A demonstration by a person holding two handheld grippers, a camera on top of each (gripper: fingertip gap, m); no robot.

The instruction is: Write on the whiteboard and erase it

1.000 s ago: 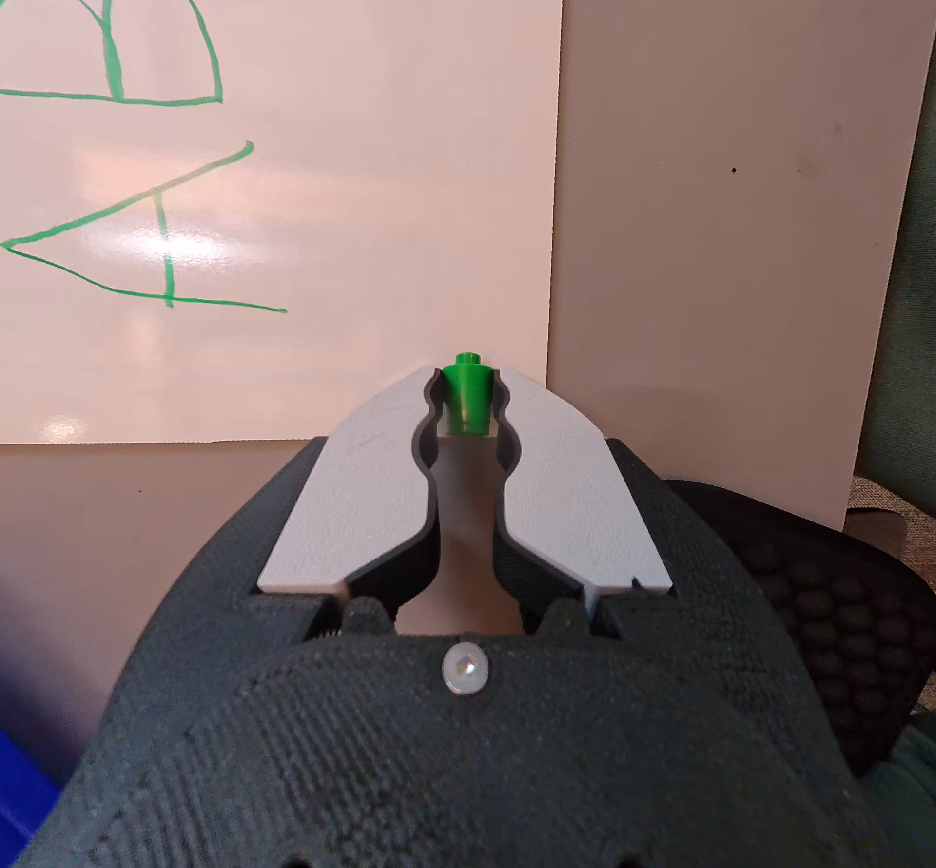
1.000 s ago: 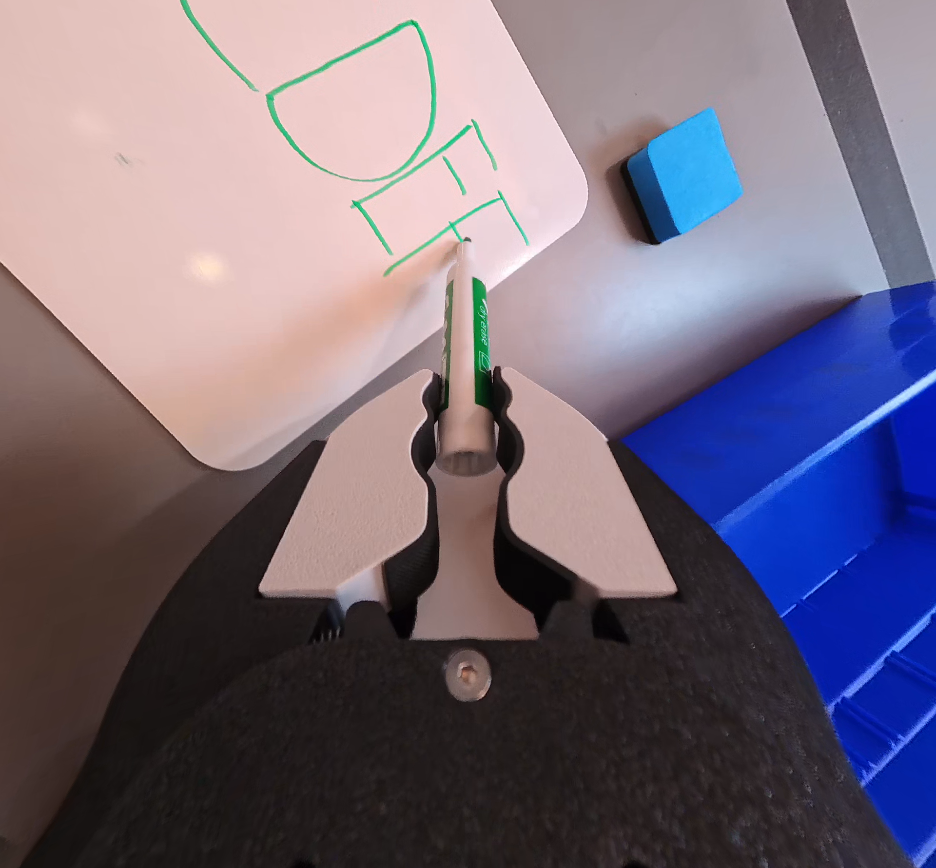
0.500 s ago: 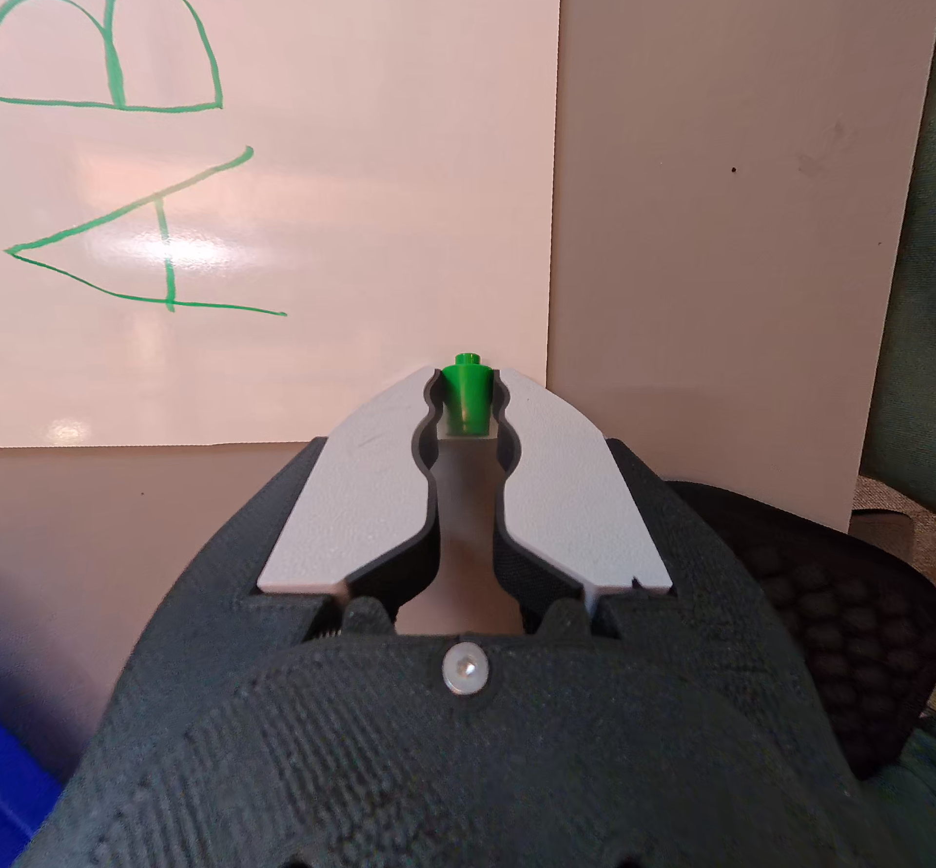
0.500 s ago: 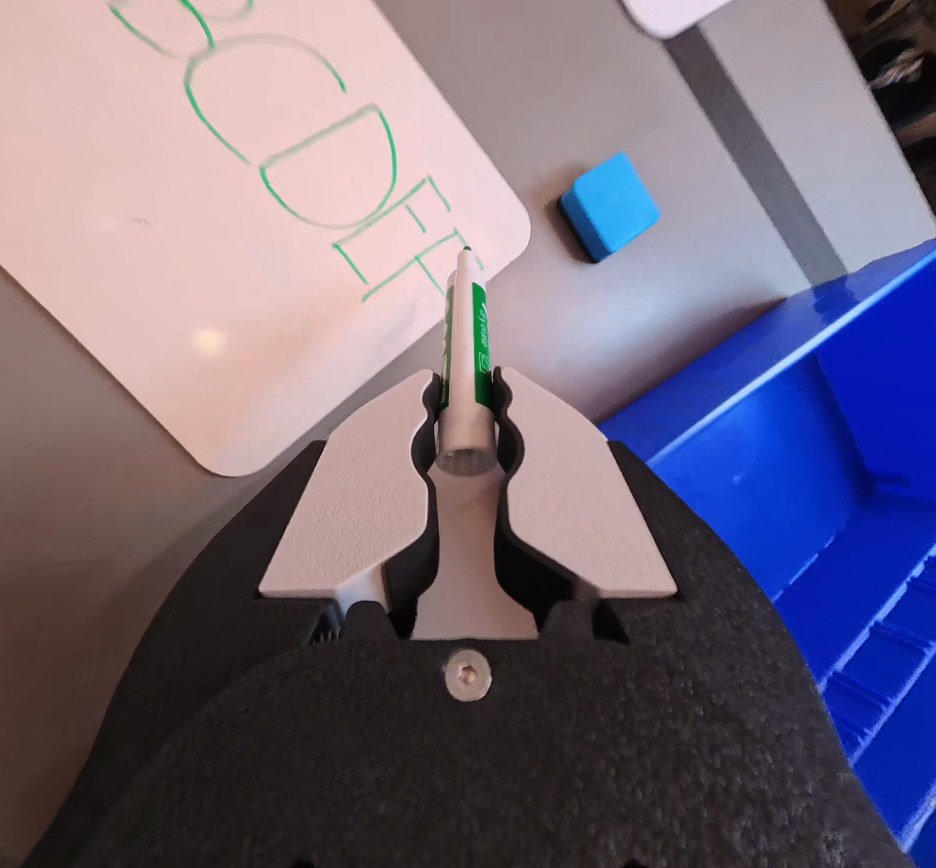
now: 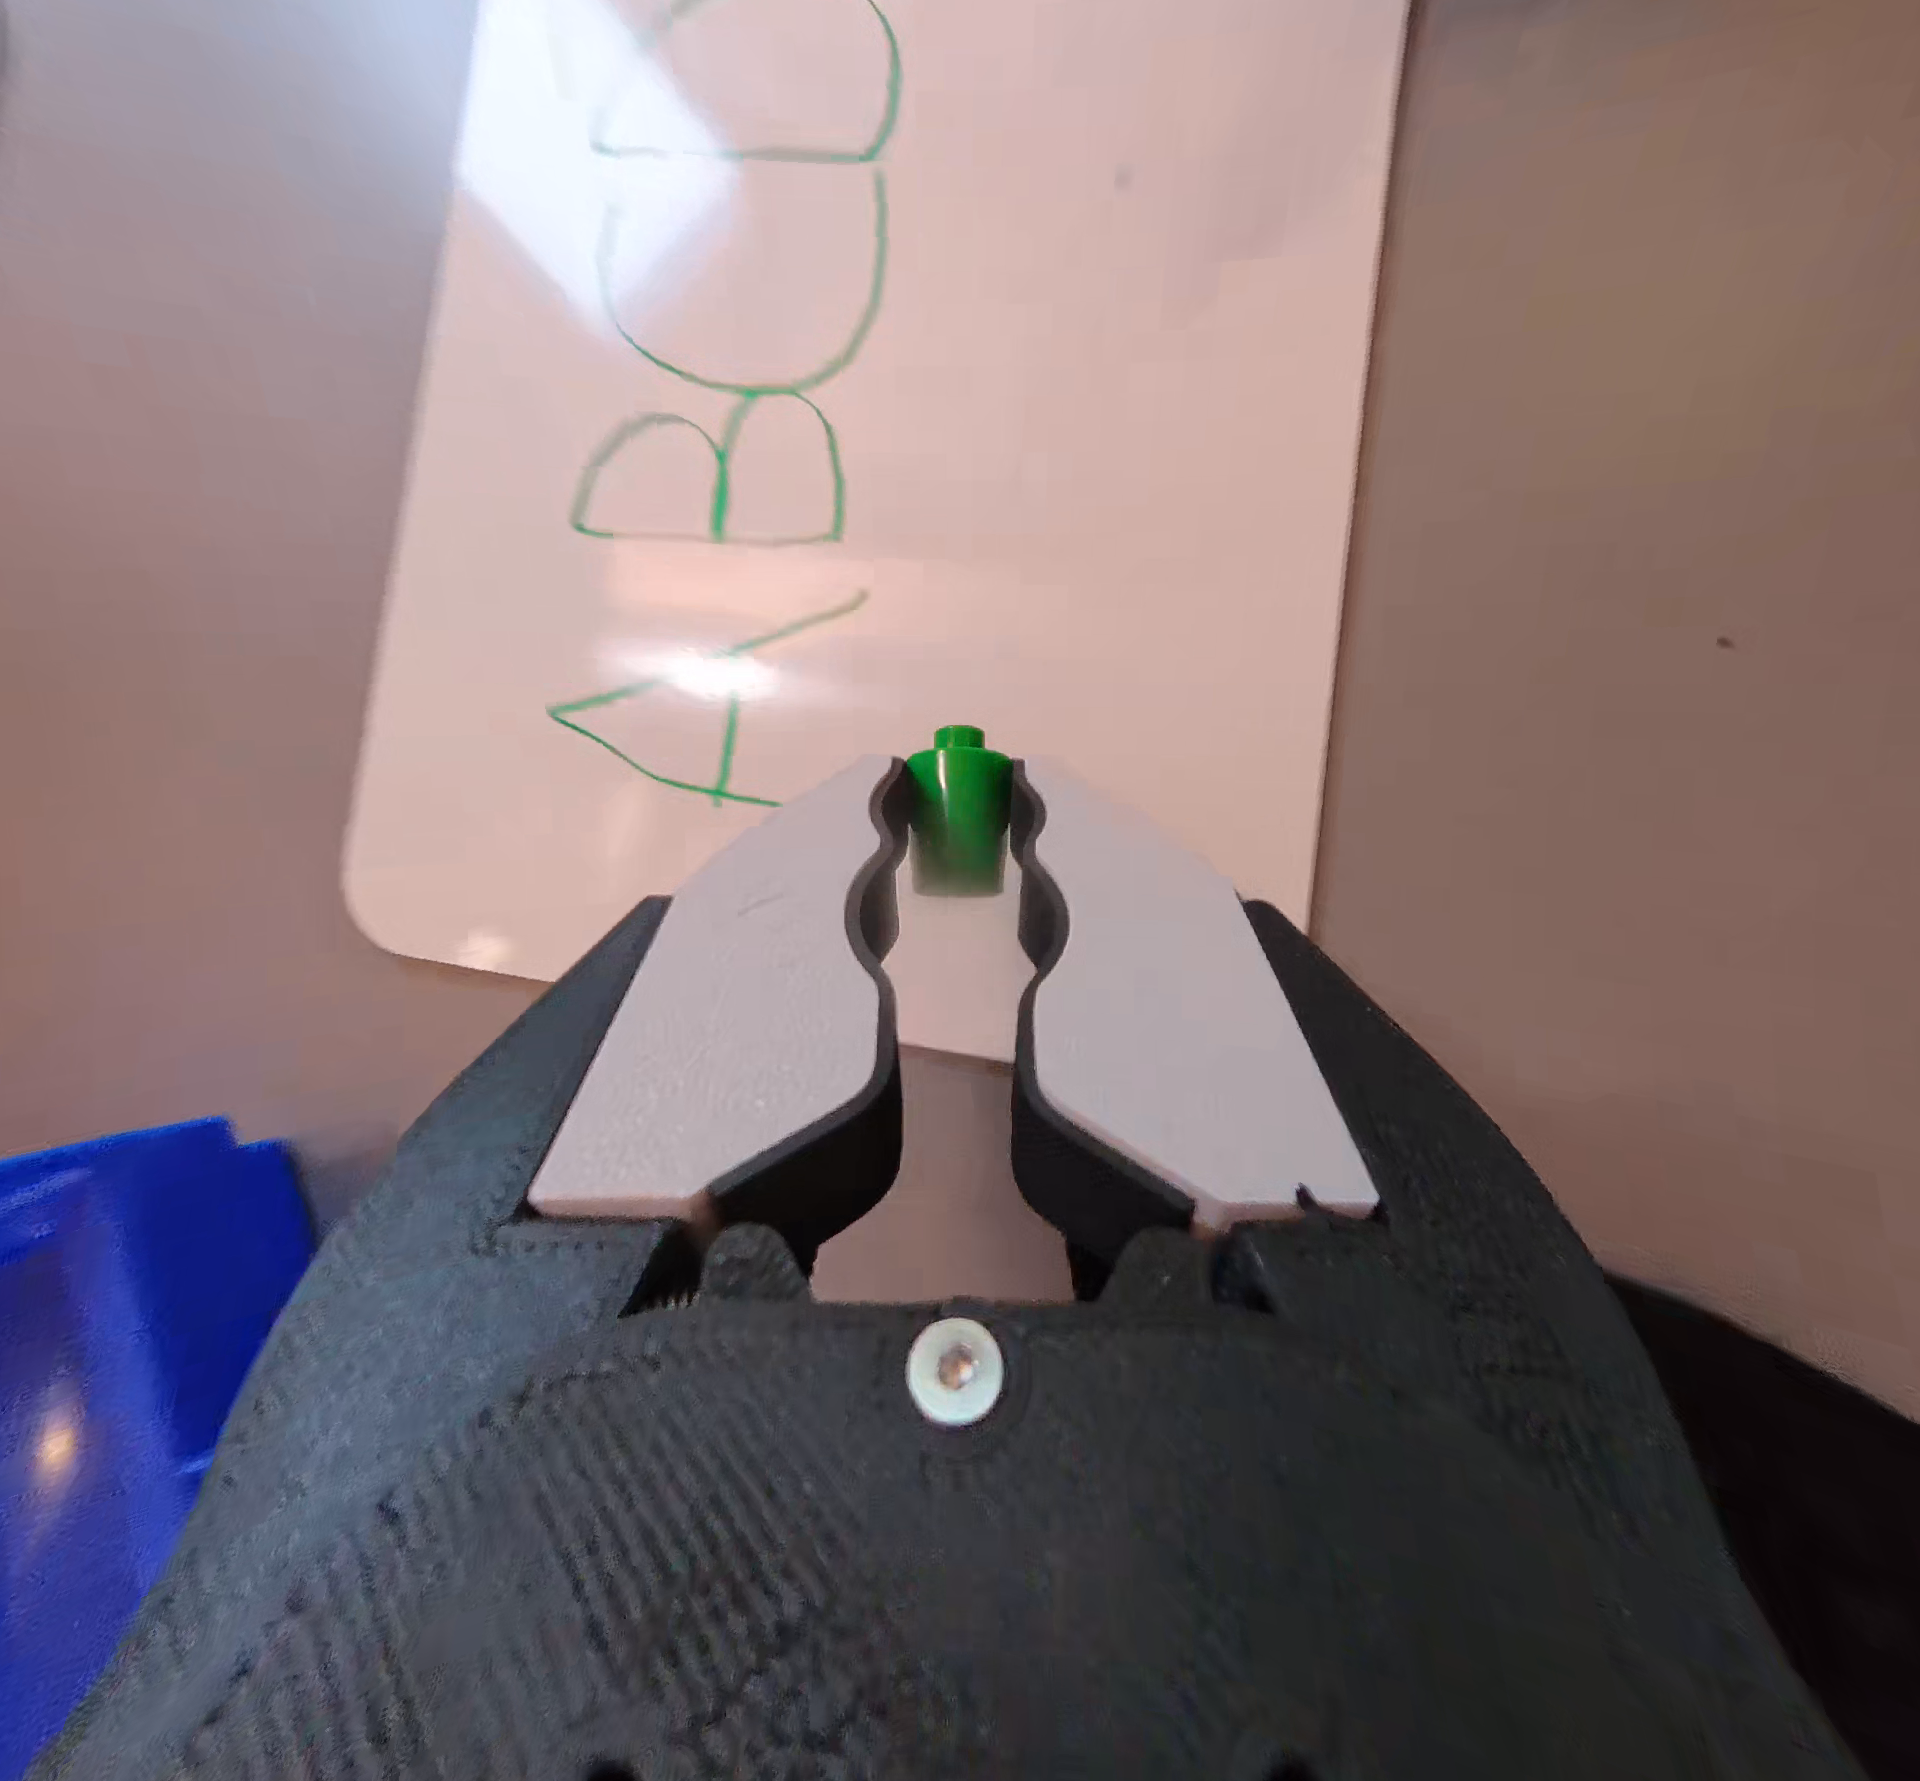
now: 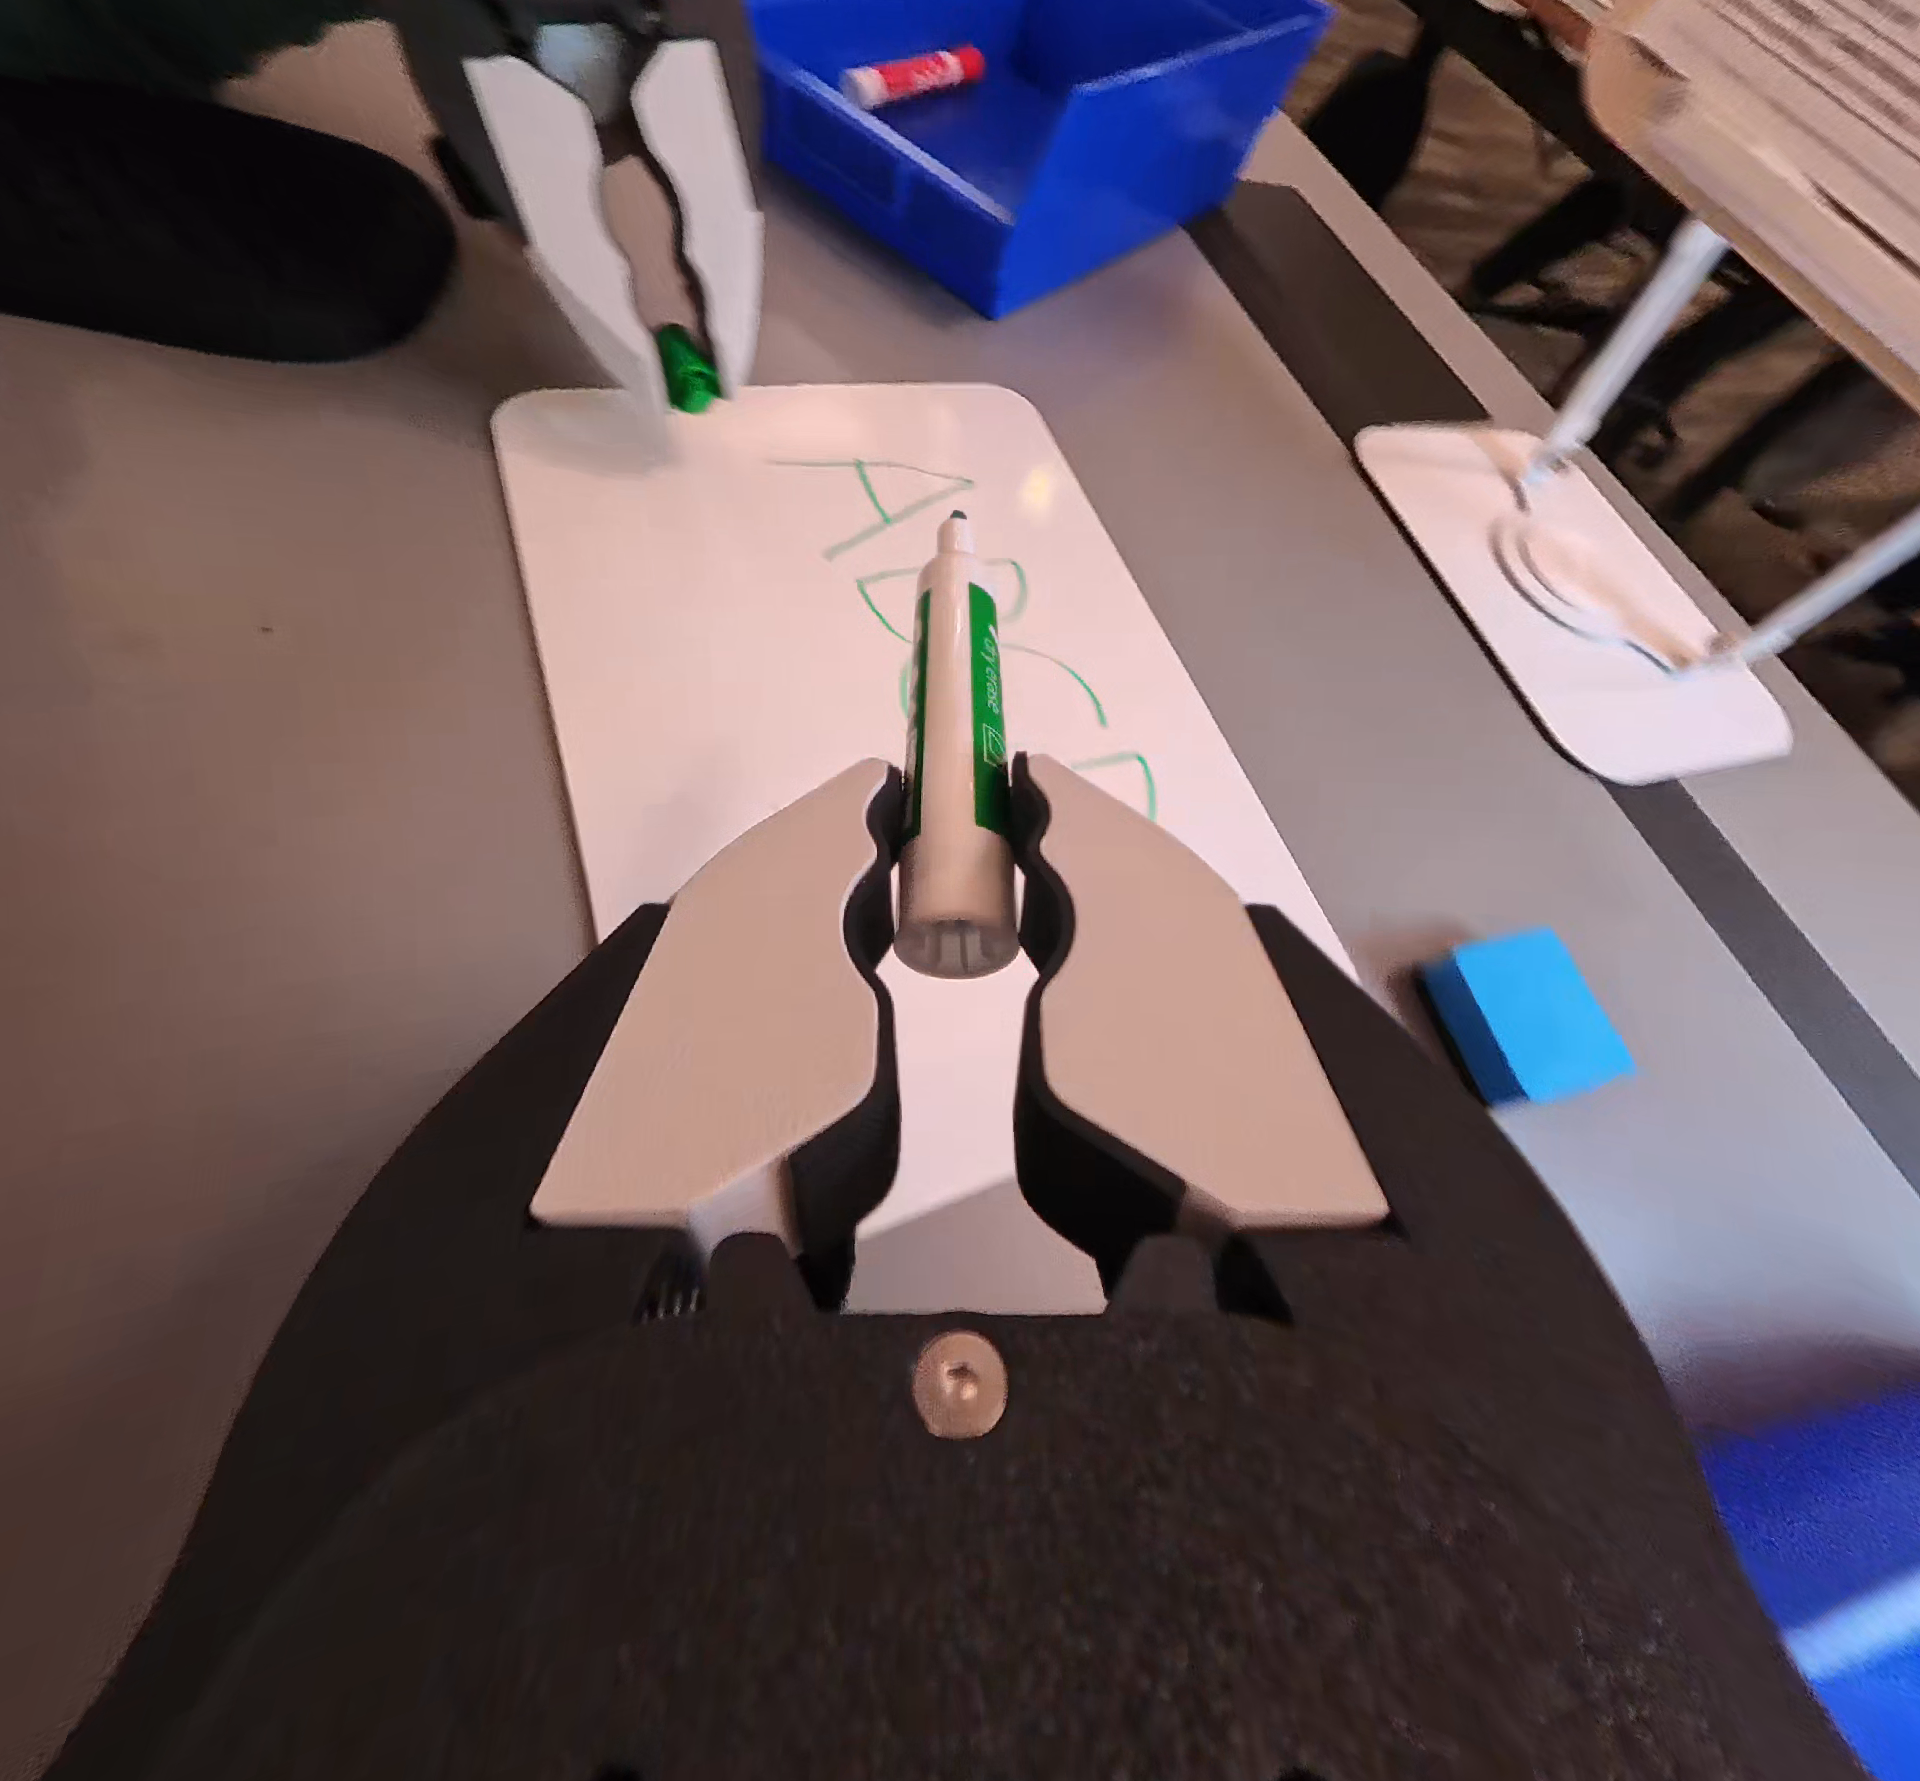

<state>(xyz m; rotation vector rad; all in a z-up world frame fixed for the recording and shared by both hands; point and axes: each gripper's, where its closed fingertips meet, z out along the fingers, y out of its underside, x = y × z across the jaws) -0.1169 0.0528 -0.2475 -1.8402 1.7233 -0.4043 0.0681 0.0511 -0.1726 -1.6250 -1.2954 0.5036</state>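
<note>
While your right claw (image 6: 958, 858) is clamped on the green marker (image 6: 954, 723), its bare tip hangs above the whiteboard (image 6: 665, 651) lying flat on the grey counter (image 6: 260, 692) ahead of it, green letters under the barrel. Your left claw (image 5: 956, 822) pinches the green cap (image 5: 958, 827) over the board's near end. The blue eraser (image 6: 1525, 1016) sits just right of your right claw, the blue bin (image 6: 1132, 162) far ahead.

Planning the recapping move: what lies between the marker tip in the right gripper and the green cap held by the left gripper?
In the right wrist view, only whiteboard with green writing lies between the marker tip and the cap; nothing stands there.
</note>
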